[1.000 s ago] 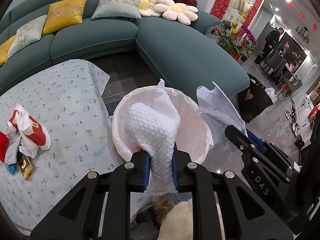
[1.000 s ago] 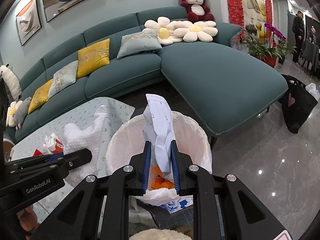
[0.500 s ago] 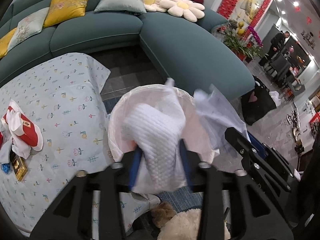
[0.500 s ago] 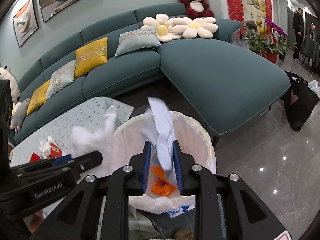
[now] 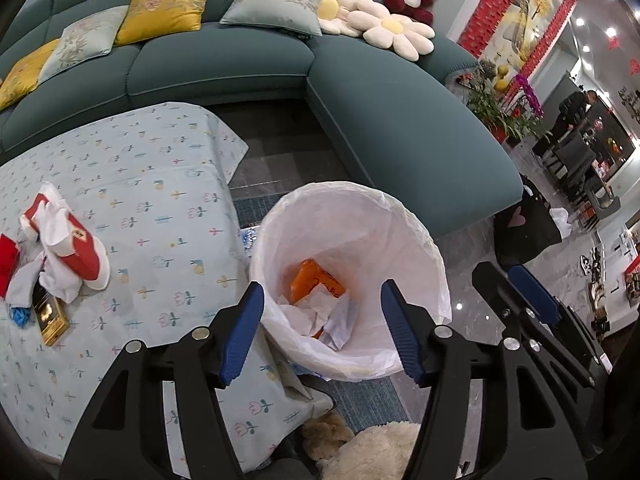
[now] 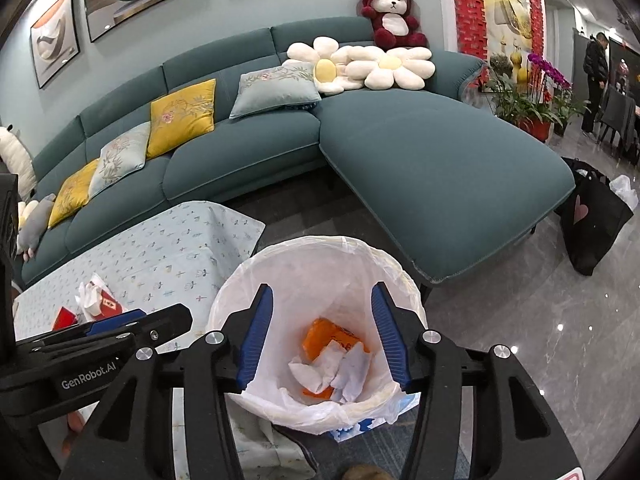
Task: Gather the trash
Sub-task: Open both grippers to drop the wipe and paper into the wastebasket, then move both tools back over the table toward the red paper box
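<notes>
1. Teal sofa (image 6: 400,152) behind, lined bin (image 5: 400,224) right below me, its rim showing between my fingers.
2. Left gripper (image 5: 328,332) gapes, holding nothing; right gripper (image 6: 324,336) likewise, both above the bin.
3. Paper scraps (image 6: 340,372) and orange packet (image 5: 316,284) lie on the bin's bottom.
4. Left of the bin, on the tablecloth (image 5: 160,184): red-white wrappers (image 5: 68,252), probably light, crumply, slippery; I'd pinch a bunched fold.

The trash bin (image 5: 424,240) stood upright on the floor just beside the corner of the bench (image 5: 168,184), lined with a thin white plastic bag (image 6: 248,280) folded over its rim. Inside at the bottom lay an orange wrapper (image 5: 310,280), with crumpled white paper (image 5: 340,320) heaped on and beside it. On the bench, well apart from the bin, a red-and-white wrapper (image 5: 76,256) lay in a small pile of scraps.
</notes>
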Motion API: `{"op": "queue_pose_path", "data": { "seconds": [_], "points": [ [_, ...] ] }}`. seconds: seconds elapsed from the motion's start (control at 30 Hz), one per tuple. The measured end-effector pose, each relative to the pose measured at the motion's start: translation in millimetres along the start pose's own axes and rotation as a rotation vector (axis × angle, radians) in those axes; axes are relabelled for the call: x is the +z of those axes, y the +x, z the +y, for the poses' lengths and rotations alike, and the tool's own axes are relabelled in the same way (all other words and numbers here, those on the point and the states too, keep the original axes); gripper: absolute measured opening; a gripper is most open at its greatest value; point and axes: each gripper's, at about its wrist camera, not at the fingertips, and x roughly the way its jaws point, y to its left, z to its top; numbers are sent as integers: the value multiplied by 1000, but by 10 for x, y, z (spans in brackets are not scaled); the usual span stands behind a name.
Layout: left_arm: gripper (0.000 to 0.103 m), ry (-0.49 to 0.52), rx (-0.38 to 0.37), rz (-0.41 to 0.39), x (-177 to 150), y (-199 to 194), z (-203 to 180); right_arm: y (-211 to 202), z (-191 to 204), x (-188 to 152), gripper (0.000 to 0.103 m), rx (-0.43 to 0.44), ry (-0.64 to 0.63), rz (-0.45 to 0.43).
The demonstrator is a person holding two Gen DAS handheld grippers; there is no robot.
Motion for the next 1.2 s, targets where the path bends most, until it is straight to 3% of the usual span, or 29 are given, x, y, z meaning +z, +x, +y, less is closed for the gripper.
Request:
{"op": "queue_pose_path", "data": {
  "seconds": [0.4,0.5,0.6,1.2],
  "points": [
    [60,-94,56,-53,-127,-422,476,-215,458,-64,65,35,-82,-12],
    [60,-119,78,-64,-195,-529,640,-259,618,-108,66,55,-109,-7],
    [69,-154,103,-74,-277,-633,821,-291,809,-172,66,76,-143,2],
    [73,-350,241,-128,-754,-1221,2018,-463,1900,-571,67,200,-301,56]
  ]
}}
